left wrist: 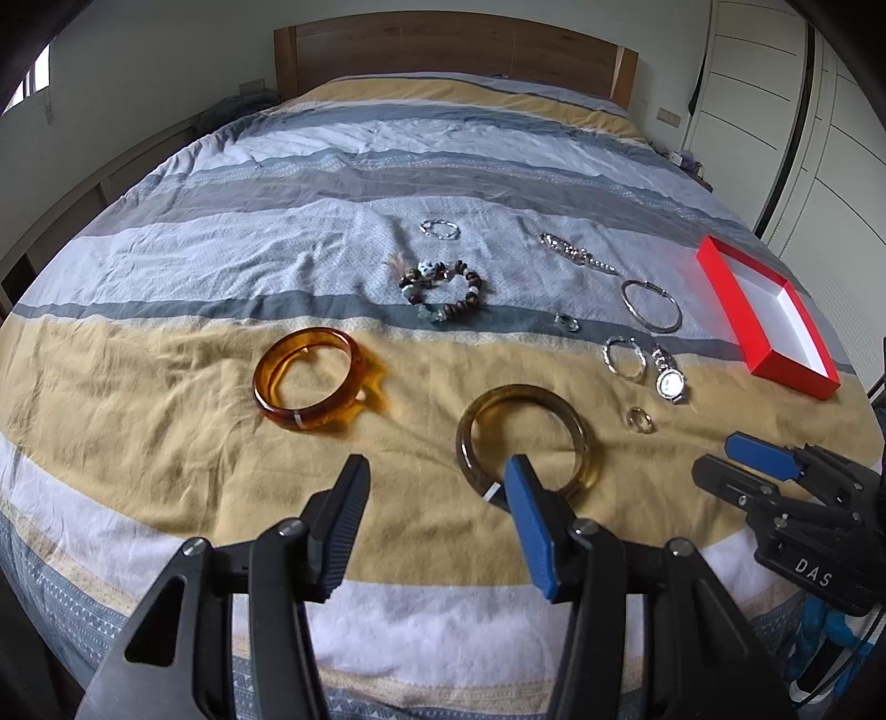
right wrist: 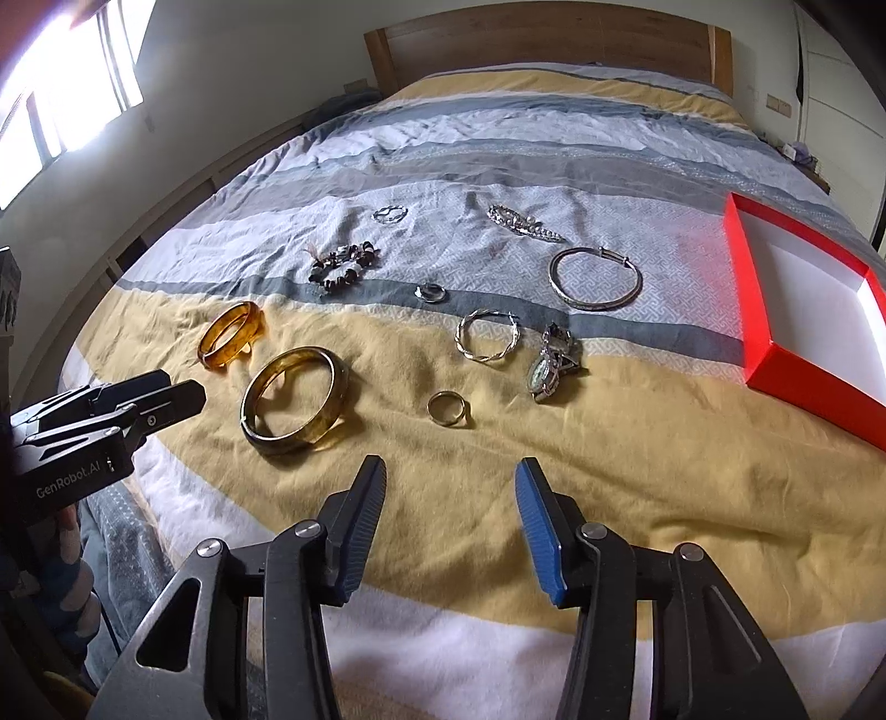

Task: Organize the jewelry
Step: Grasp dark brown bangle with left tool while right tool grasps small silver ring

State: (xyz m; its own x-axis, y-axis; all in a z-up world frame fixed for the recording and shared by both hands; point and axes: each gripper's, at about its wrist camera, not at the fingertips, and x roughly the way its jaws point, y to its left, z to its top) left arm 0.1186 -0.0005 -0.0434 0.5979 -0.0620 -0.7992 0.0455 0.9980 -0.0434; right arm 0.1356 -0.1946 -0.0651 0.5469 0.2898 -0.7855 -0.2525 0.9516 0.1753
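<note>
Jewelry lies spread on a striped bedspread (left wrist: pixel 166 443). My left gripper (left wrist: pixel 437 476) is open just above the near rim of a dark brown bangle (left wrist: pixel 576 426), and its blue finger covers part of that rim. An amber bangle (left wrist: pixel 307 385) lies to the left. My right gripper (right wrist: pixel 449 471) is open and holds nothing, a short way in front of a small gold ring (right wrist: pixel 447 408). Beyond the ring lie a watch (right wrist: pixel 548 360), a twisted silver hoop (right wrist: pixel 487 336) and a thin silver bangle (right wrist: pixel 595 277). An open red box (right wrist: pixel 814 404) with a white inside sits at the right.
Further back are a beaded bracelet (left wrist: pixel 443 291), a small silver ring (left wrist: pixel 567 321), a chain bracelet (left wrist: pixel 440 228) and a sparkly chain (left wrist: pixel 576 252). A wooden headboard (left wrist: pixel 454 50) closes the far end. White wardrobe doors (left wrist: pixel 803 138) stand to the right of the bed.
</note>
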